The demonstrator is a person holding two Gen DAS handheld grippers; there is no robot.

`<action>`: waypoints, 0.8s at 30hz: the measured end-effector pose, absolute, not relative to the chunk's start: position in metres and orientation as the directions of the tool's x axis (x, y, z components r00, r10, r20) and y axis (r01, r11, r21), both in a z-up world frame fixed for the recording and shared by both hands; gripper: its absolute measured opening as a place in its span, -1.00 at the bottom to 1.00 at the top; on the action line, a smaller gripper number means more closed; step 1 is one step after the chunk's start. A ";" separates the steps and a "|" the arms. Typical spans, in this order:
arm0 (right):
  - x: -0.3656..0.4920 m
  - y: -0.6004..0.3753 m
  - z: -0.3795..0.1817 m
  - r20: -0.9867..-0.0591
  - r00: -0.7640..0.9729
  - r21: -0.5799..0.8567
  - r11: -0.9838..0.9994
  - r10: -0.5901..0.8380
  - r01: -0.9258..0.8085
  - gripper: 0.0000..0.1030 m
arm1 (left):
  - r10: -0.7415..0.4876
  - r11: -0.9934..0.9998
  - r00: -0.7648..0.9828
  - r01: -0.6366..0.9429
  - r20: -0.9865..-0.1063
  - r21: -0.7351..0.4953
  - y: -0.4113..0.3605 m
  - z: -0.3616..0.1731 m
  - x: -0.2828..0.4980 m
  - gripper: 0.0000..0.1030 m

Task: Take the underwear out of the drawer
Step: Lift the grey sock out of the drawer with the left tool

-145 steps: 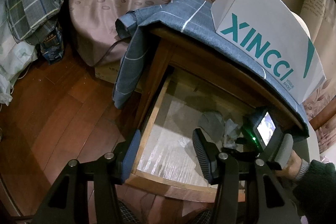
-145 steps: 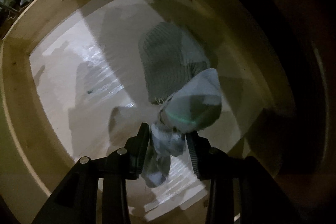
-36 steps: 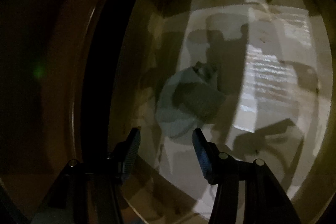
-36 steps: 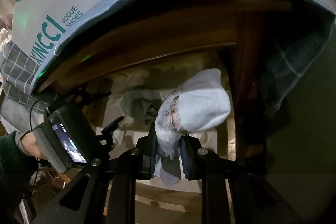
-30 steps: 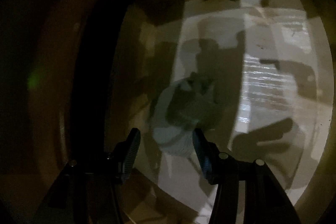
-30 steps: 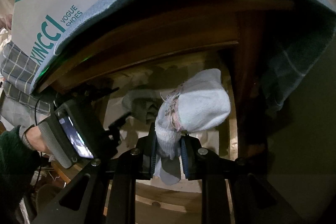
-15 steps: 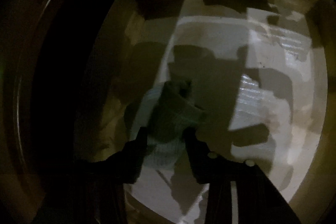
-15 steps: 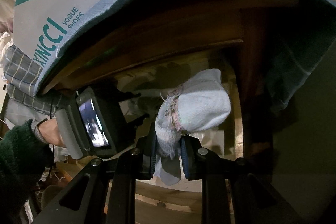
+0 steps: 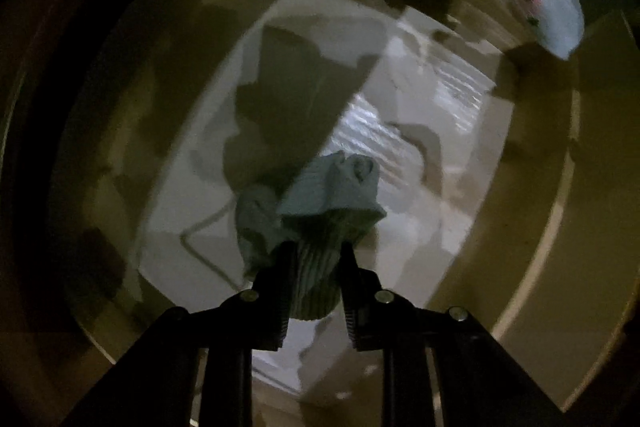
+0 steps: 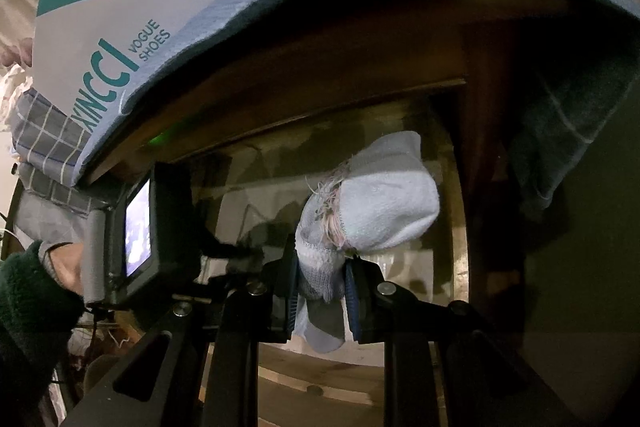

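Gripping a grey-green ribbed garment (image 9: 320, 227) between closed jaws of left gripper (image 9: 314, 291) just above the pale liner of the drawer (image 9: 532, 211); right gripper (image 10: 321, 293) likewise clamped on a pale knitted garment (image 10: 376, 211), held outside the drawer front, below the cloth-draped tabletop (image 10: 360, 39).

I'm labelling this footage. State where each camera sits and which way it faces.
Left wrist: on the left claw, facing down into the drawer; its fingers pinch a grey-green garment.
Right wrist: on the right claw, facing the drawer front under the cloth-draped top; it grips a pale garment; the person's left hand shows.
Shared: the drawer and the pale garment.
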State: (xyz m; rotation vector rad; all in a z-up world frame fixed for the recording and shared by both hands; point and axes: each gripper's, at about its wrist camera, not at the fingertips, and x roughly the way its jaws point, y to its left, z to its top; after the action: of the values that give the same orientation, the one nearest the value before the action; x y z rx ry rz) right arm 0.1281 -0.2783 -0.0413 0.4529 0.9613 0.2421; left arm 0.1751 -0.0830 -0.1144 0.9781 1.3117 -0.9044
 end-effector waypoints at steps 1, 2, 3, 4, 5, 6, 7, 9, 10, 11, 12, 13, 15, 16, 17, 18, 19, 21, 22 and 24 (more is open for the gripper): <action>0.127 -0.279 -0.041 -0.729 0.557 0.478 0.878 0.398 -0.001 -0.62 | 0.010 0.355 0.047 0.934 -0.999 0.048 -0.082 -0.113 0.176 -0.52; 0.127 -0.280 -0.041 -0.727 0.557 0.481 0.877 0.401 -0.002 -0.62 | 0.003 0.365 0.052 0.930 -0.999 0.050 -0.079 -0.111 0.175 -0.50; 0.127 -0.281 -0.042 -0.727 0.558 0.481 0.877 0.400 -0.002 -0.62 | 0.001 0.373 0.074 0.925 -0.997 0.069 -0.079 -0.108 0.177 -0.43; 0.126 -0.281 -0.042 -0.728 0.557 0.480 0.877 0.400 -0.002 -0.62 | 0.004 0.375 0.089 0.923 -0.996 0.084 -0.079 -0.107 0.177 -0.21; 0.126 -0.283 -0.043 -0.728 0.556 0.482 0.876 0.401 -0.002 -0.62 | 0.010 0.377 0.120 0.919 -0.993 0.115 -0.080 -0.105 0.177 0.05; 0.126 -0.283 -0.043 -0.728 0.556 0.483 0.876 0.402 -0.002 -0.62 | 0.011 0.375 0.139 0.917 -0.990 0.133 -0.081 -0.104 0.177 0.14; 0.126 -0.283 -0.044 -0.728 0.554 0.483 0.876 0.403 -0.002 -0.62 | 0.014 0.363 0.164 0.918 -0.986 0.158 -0.085 -0.104 0.176 0.20; 0.126 -0.283 -0.045 -0.729 0.551 0.485 0.875 0.406 -0.003 -0.62 | 0.028 0.345 0.177 0.922 -0.984 0.176 -0.088 -0.110 0.174 0.22; 0.126 -0.283 -0.045 -0.729 0.551 0.485 0.874 0.407 -0.005 -0.62 | 0.036 0.345 0.169 0.923 -0.985 0.171 -0.091 -0.114 0.174 0.24; 0.127 -0.284 -0.045 -0.729 0.550 0.485 0.874 0.408 -0.006 -0.62 | 0.050 0.345 0.165 0.923 -0.985 0.172 -0.096 -0.120 0.174 0.25; 0.128 -0.284 -0.045 -0.729 0.549 0.485 0.874 0.409 -0.006 -0.62 | 0.059 0.347 0.165 0.921 -0.985 0.175 -0.103 -0.125 0.174 0.25; 0.129 -0.283 -0.046 -0.730 0.548 0.485 0.874 0.409 -0.007 -0.62 | 0.063 0.350 0.160 0.921 -0.985 0.172 -0.107 -0.129 0.177 0.26; 0.131 -0.282 -0.048 -0.732 0.545 0.485 0.874 0.410 -0.006 -0.62 | 0.066 0.363 0.143 0.919 -0.988 0.157 -0.107 -0.134 0.181 0.29; 0.132 -0.282 -0.049 -0.733 0.542 0.486 0.874 0.411 -0.007 -0.62 | 0.062 0.375 0.130 0.916 -0.990 0.143 -0.108 -0.134 0.184 0.29; 0.132 -0.281 -0.051 -0.733 0.541 0.486 0.874 0.412 -0.008 -0.62 | 0.056 0.387 0.122 0.912 -0.991 0.134 -0.105 -0.135 0.188 0.29; 0.132 -0.281 -0.051 -0.734 0.540 0.485 0.875 0.412 -0.009 -0.62 | 0.054 0.400 0.112 0.908 -0.992 0.124 -0.104 -0.135 0.190 0.28; 0.132 -0.280 -0.052 -0.734 0.539 0.484 0.875 0.412 -0.010 -0.62 | 0.054 0.413 0.094 0.904 -0.994 0.108 -0.103 -0.136 0.193 0.24; 0.132 -0.279 -0.053 -0.736 0.538 0.481 0.876 0.411 -0.011 -0.62 | 0.043 0.427 0.083 0.899 -0.996 0.094 -0.086 -0.130 0.200 0.09; 0.132 -0.279 -0.053 -0.737 0.537 0.480 0.877 0.410 -0.012 -0.62 | 0.037 0.427 0.086 0.899 -0.996 0.093 -0.085 -0.129 0.200 -0.02; 0.131 -0.277 -0.051 -0.739 0.539 0.473 0.881 0.406 -0.015 -0.62 | 0.029 0.423 0.092 0.901 -0.995 0.096 -0.081 -0.125 0.200 -0.14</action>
State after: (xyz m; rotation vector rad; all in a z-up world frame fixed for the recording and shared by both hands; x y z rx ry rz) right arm 0.1315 -0.2771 -0.0512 0.4432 0.9774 0.2598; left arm 0.2000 -0.0811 -0.1253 0.9319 1.3207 -0.8116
